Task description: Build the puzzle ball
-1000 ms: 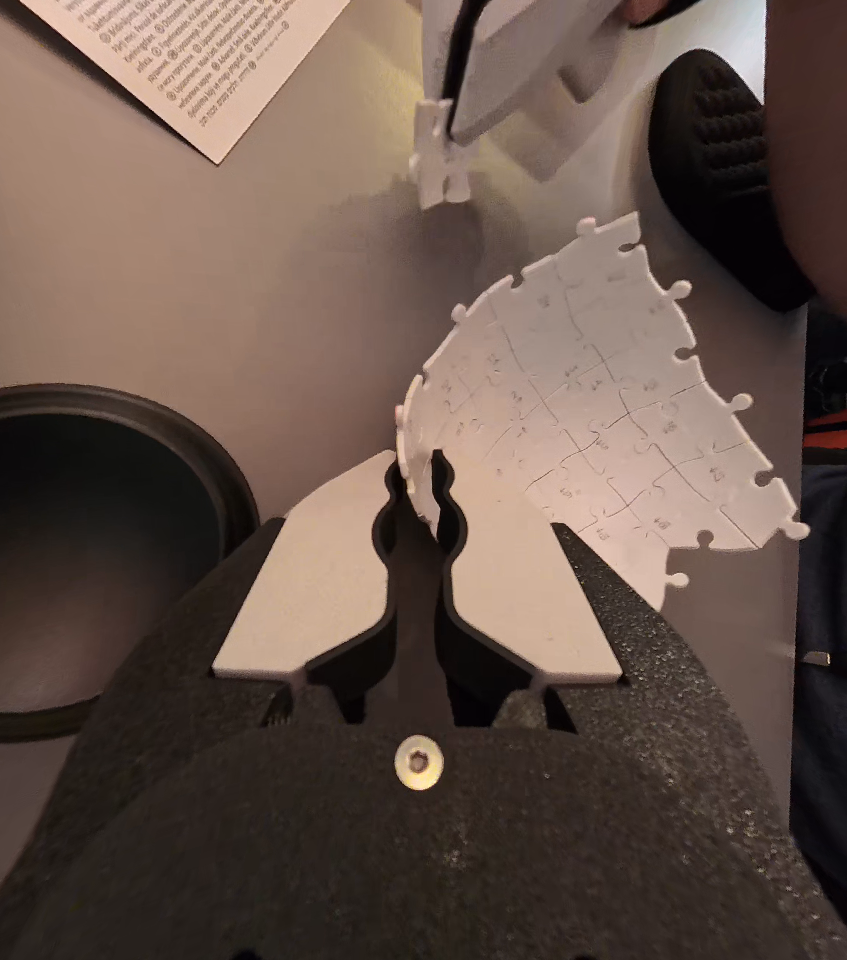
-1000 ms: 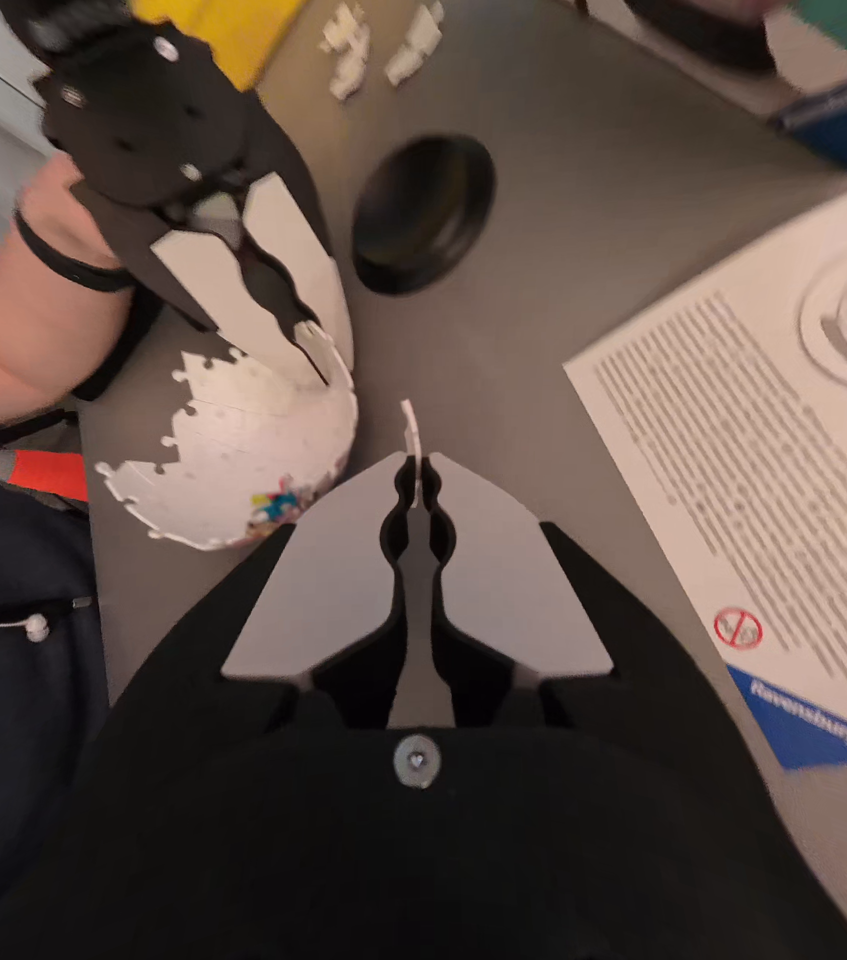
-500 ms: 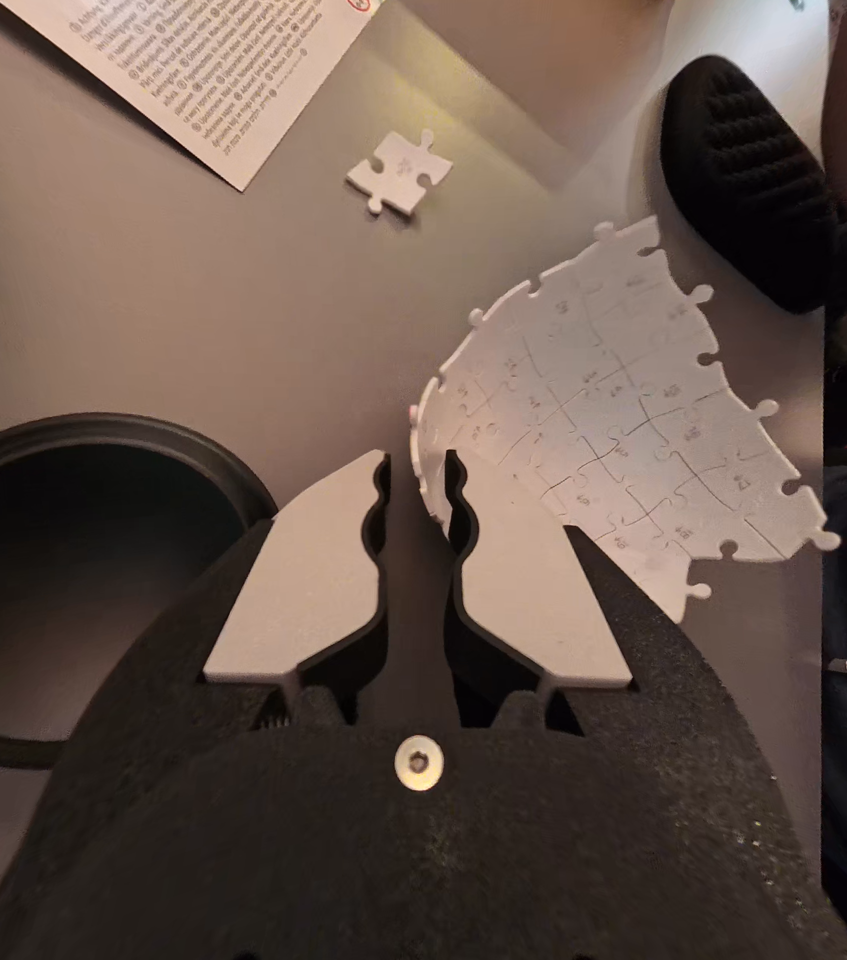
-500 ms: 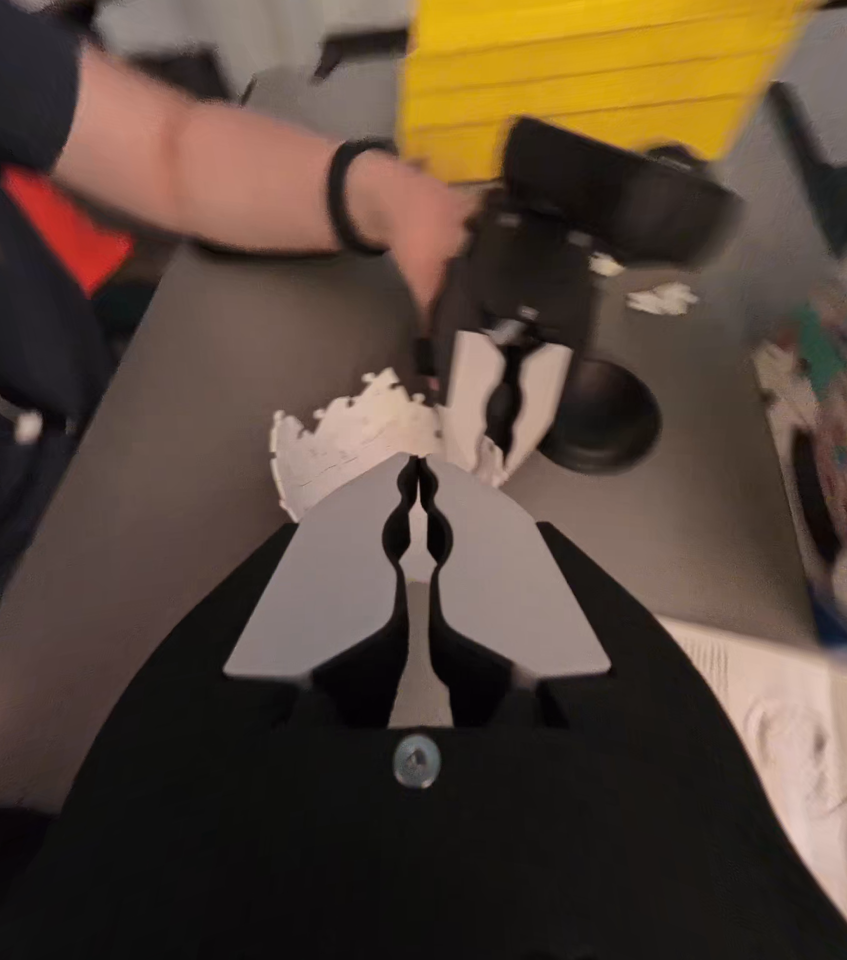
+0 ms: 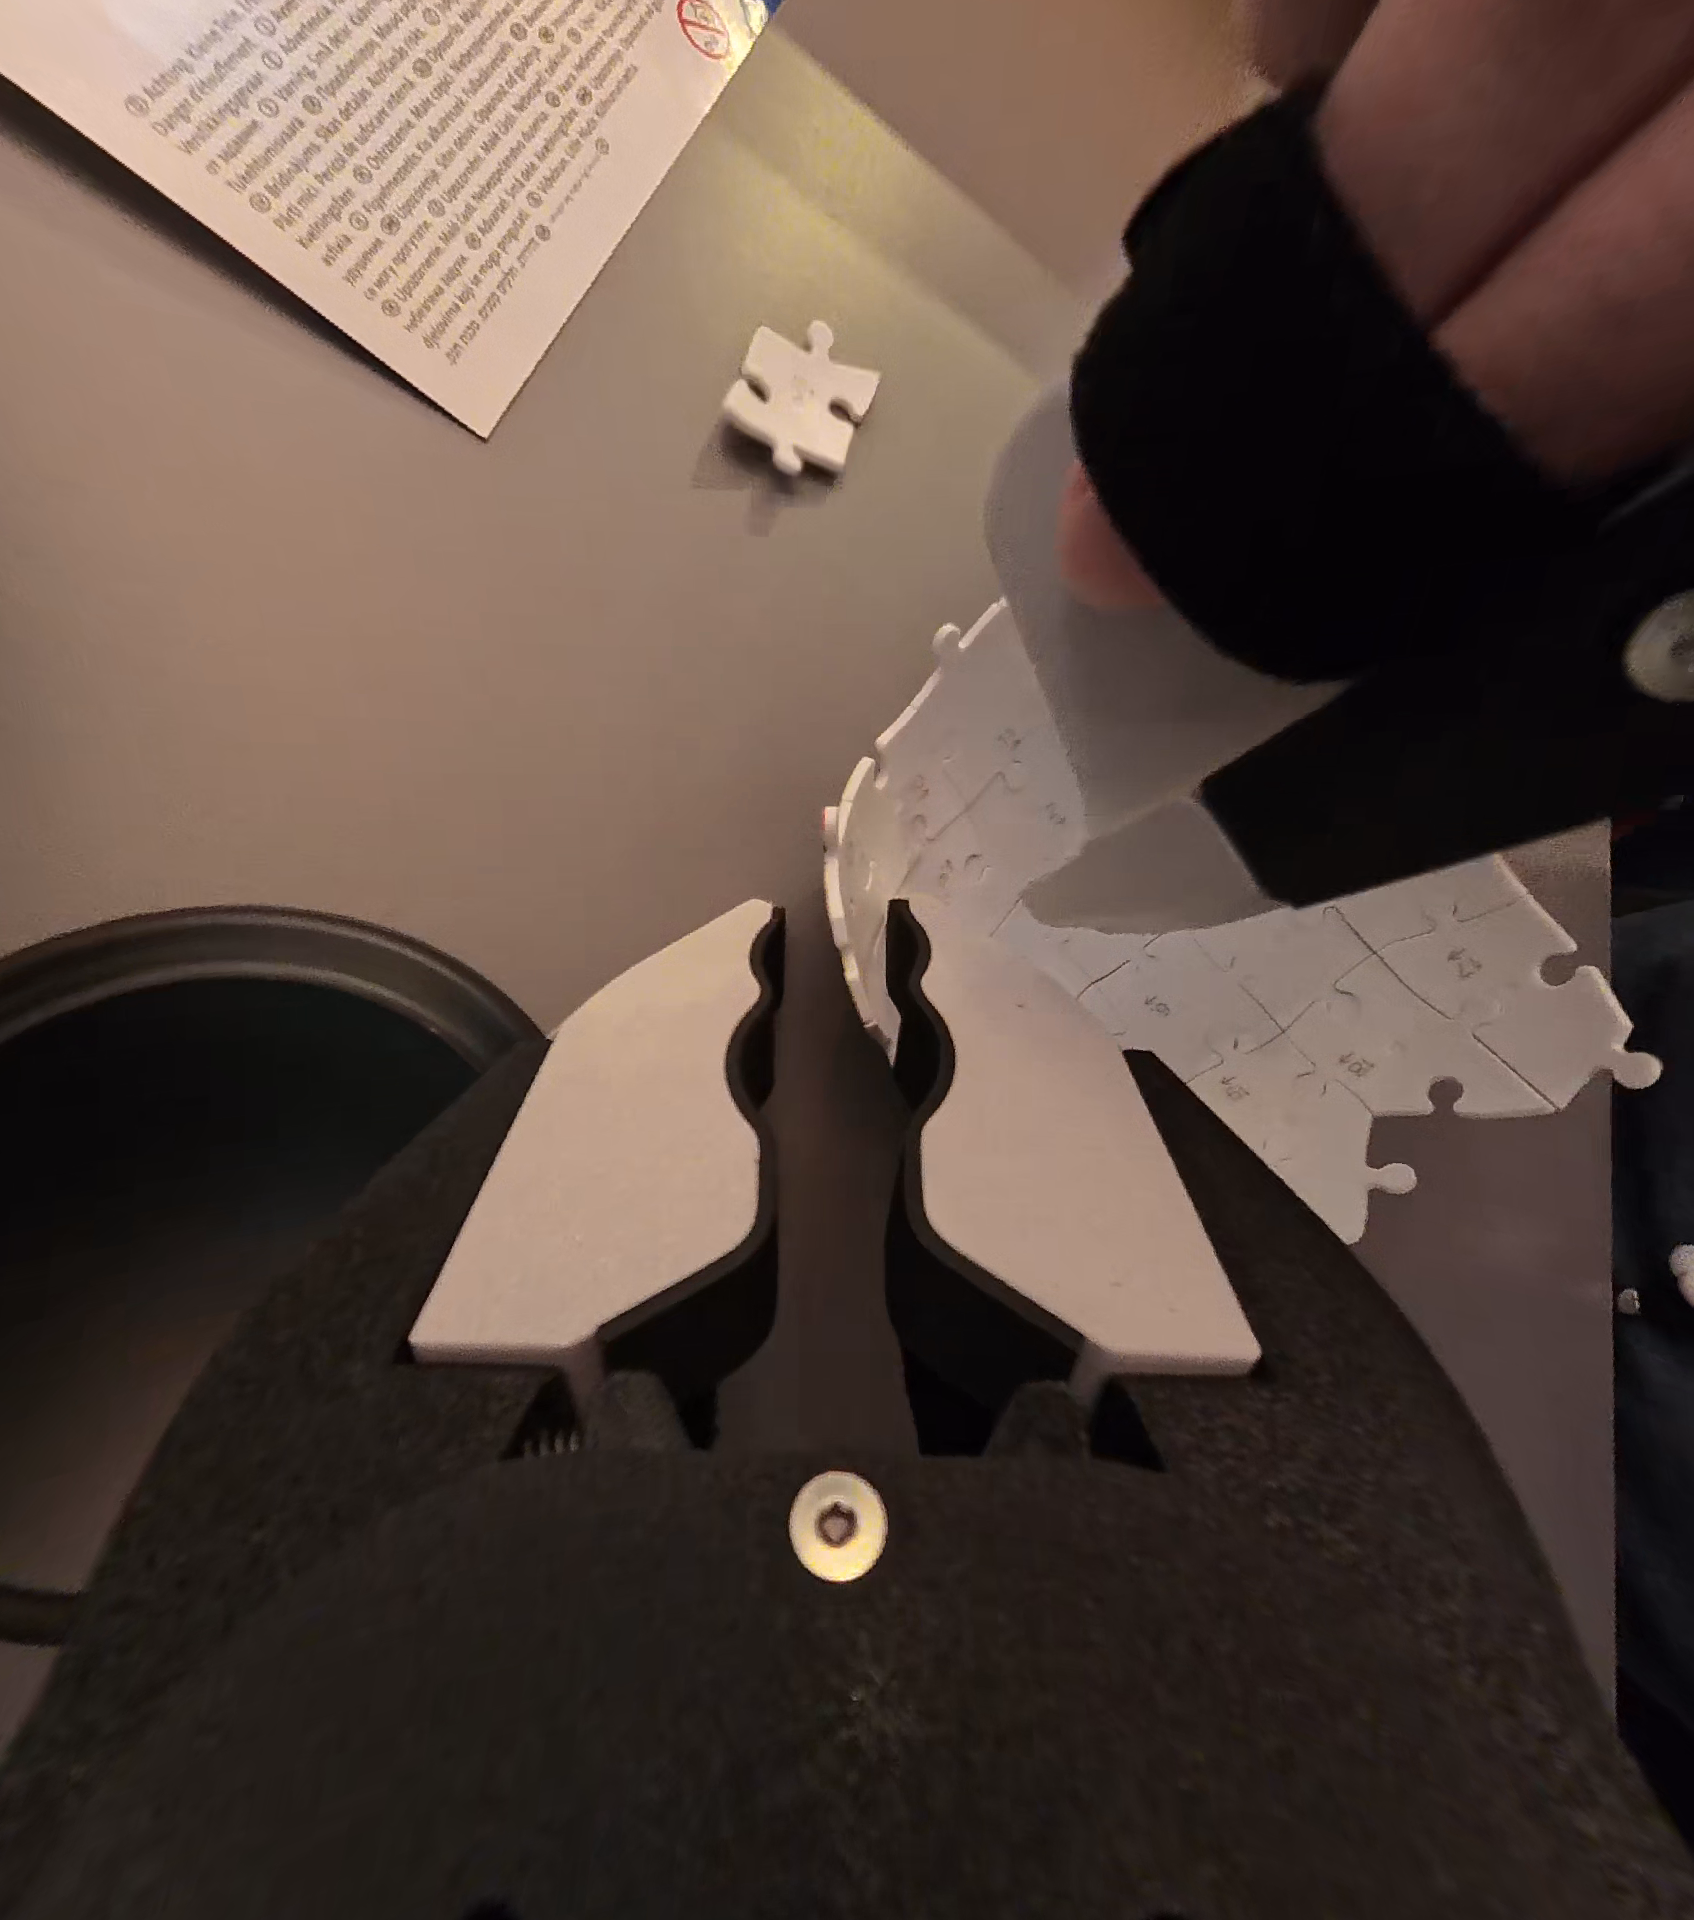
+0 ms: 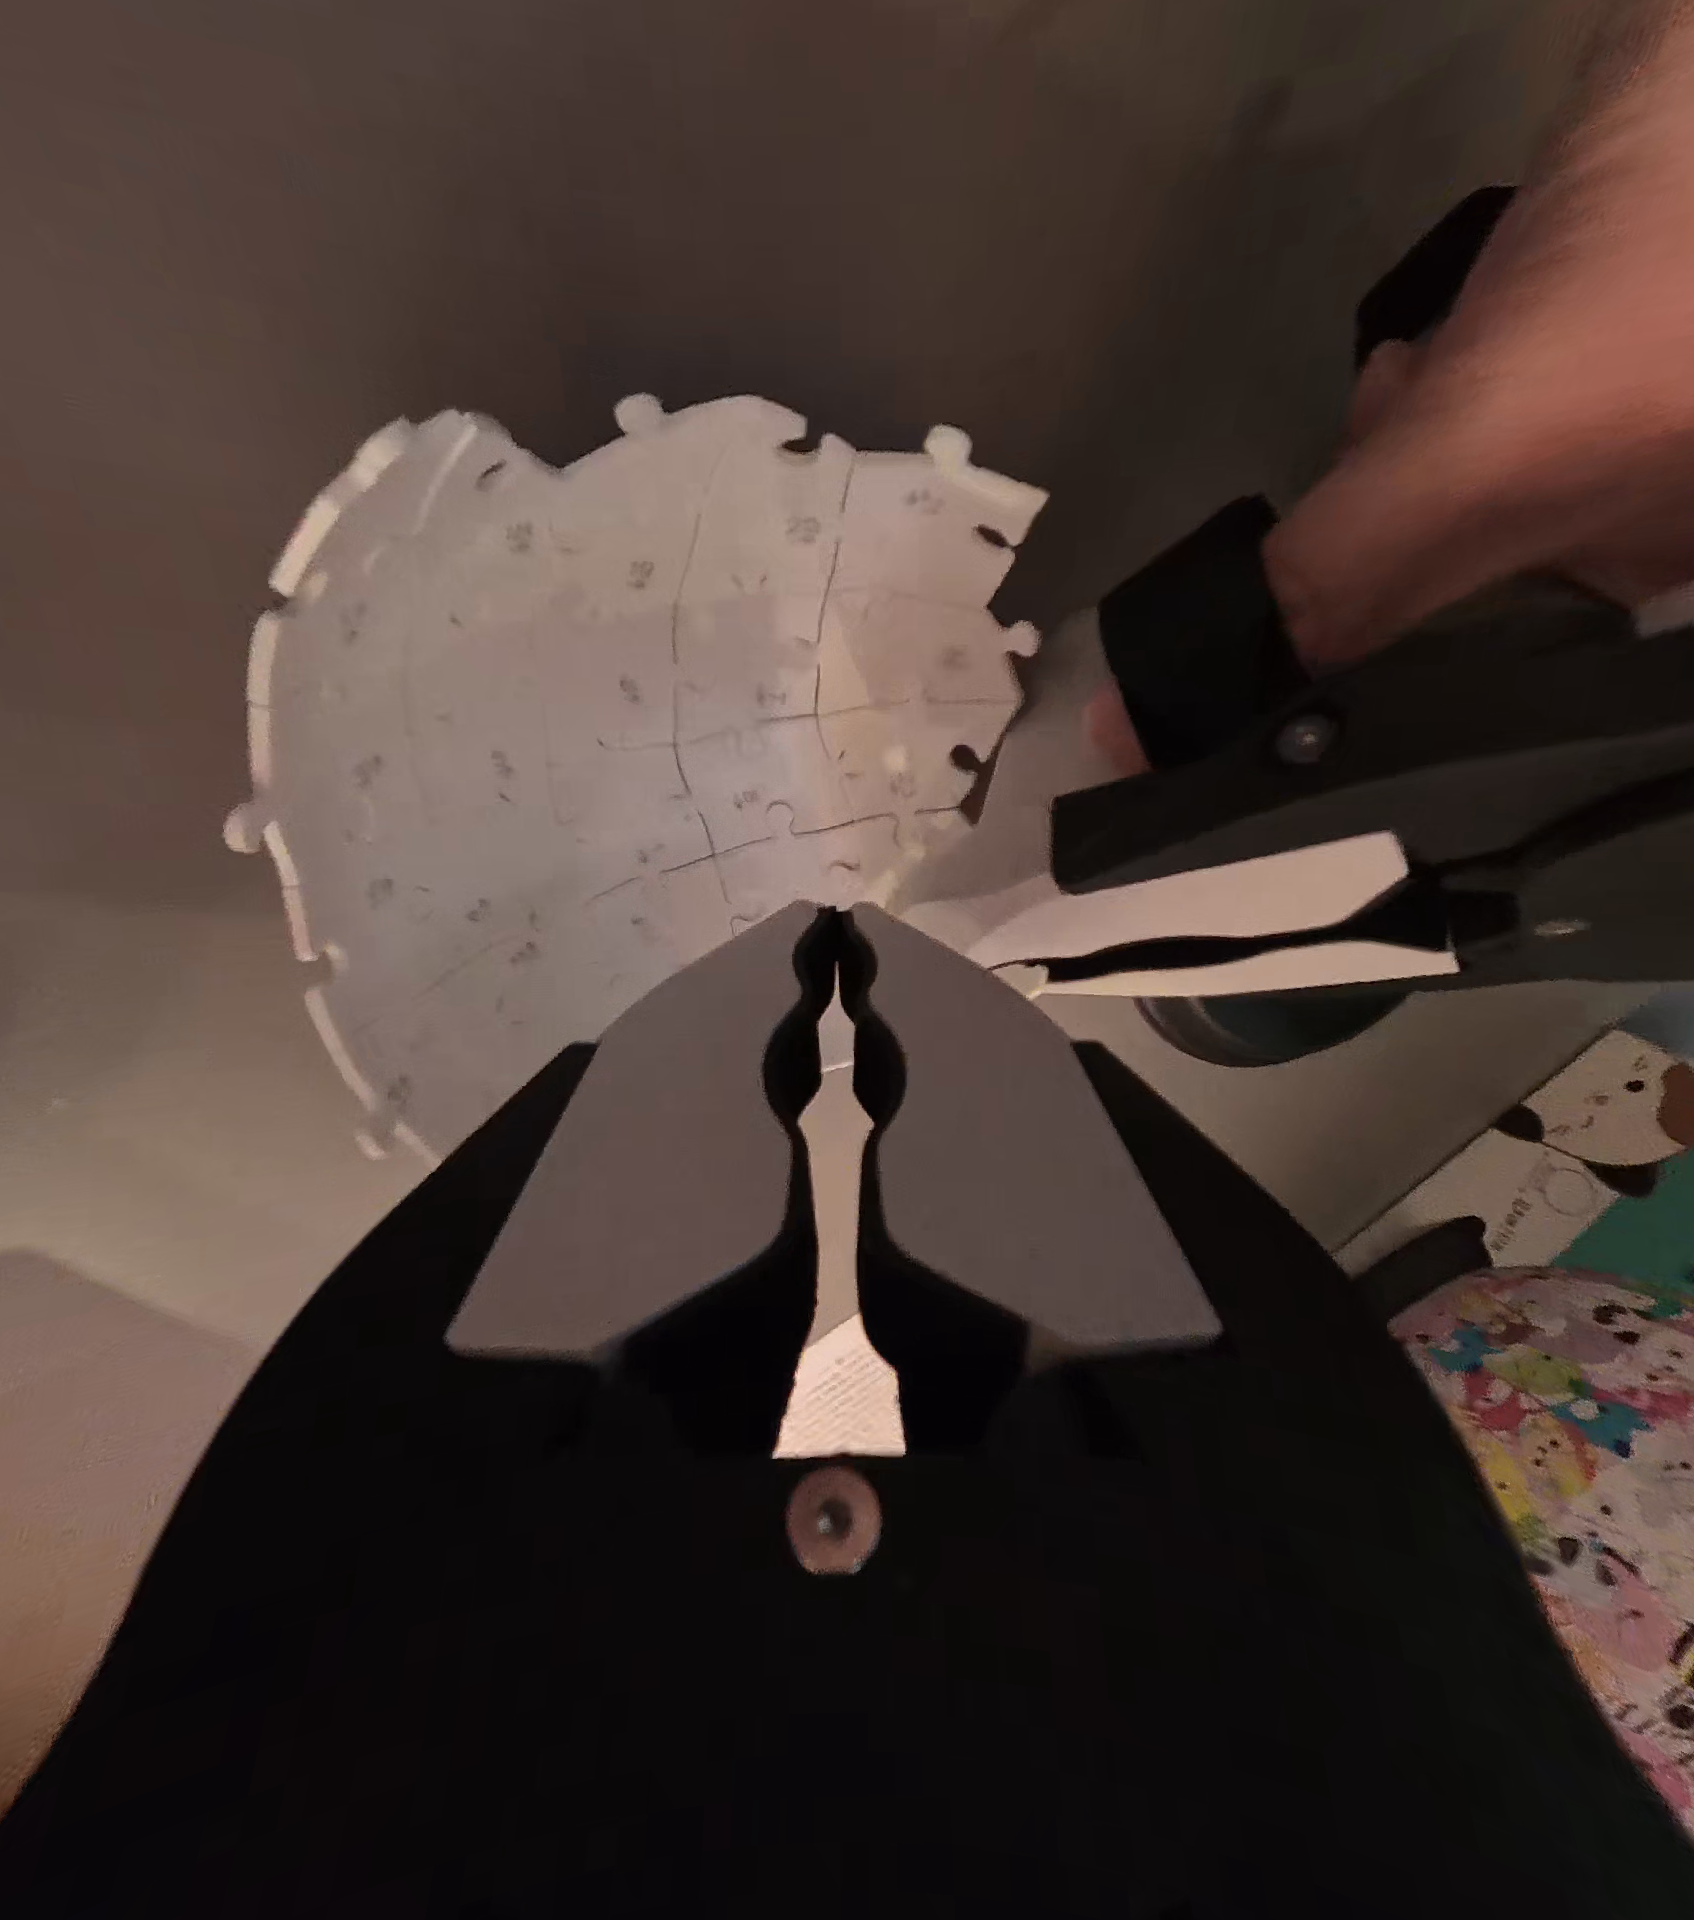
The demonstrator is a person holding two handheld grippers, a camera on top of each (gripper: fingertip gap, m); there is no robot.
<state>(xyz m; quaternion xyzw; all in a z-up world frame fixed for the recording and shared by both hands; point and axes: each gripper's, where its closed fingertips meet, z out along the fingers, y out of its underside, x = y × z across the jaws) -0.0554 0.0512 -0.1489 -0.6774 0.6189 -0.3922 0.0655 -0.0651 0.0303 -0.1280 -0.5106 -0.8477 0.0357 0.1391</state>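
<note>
The white half-built puzzle ball shell (image 5: 1238,997) lies on its side on the grey table, hollow face toward the right wrist view (image 6: 562,748). My left gripper (image 5: 832,914) is slightly open, with the shell's rim standing between its fingers against the right one. It also shows in the right wrist view (image 6: 999,961). My right gripper (image 6: 832,916) is shut and empty, its tips touching the shell's lower edge. One of its fingers (image 5: 1103,707) reaches over the shell's inner face. A loose white piece (image 5: 801,410) lies flat on the table beyond the shell.
A printed instruction sheet (image 5: 355,156) lies at the far left. A black round stand (image 5: 147,1143) sits close to my left gripper's left side. The table edge (image 5: 1607,1299) runs just right of the shell. A colourful puzzle box (image 6: 1653,1558) is at the right. Only a small space, under 4 cm, lies between the two pairs of fingers.
My right gripper let the loose piece drop onto the table, then swung over to the shell, shut. My left gripper's fingers opened from their grip on the shell's rim.
</note>
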